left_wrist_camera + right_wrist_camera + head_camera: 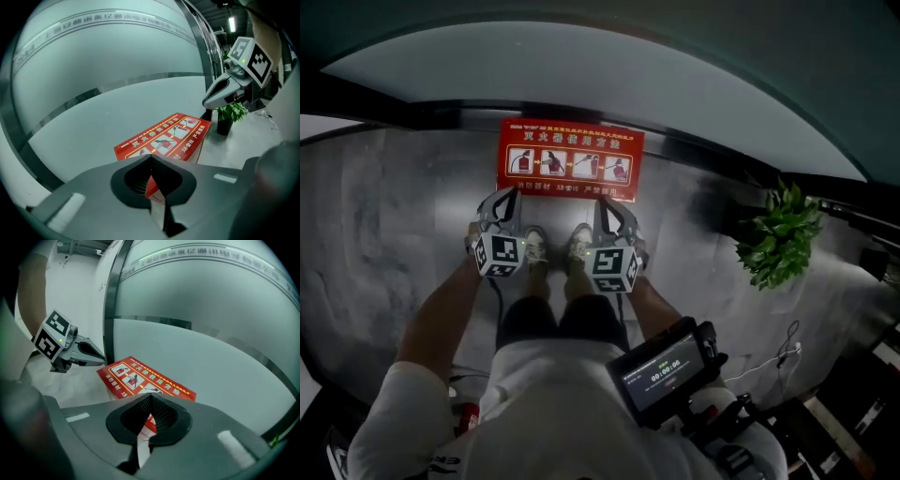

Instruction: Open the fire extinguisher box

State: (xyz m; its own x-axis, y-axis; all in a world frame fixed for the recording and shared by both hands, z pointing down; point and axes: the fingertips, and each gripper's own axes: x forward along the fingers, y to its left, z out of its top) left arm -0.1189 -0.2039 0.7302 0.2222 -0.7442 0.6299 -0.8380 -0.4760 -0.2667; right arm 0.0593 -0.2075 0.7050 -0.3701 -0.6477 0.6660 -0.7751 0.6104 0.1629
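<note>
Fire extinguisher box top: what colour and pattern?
The box top is red with a row of four white instruction pictures; best in the head view.

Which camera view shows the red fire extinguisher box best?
The head view: almost the whole red lid of the fire extinguisher box faces the camera, with its four instruction pictures. The left gripper view and the right gripper view each show the box slanted, with its near end hidden behind the jaws in front.
</note>
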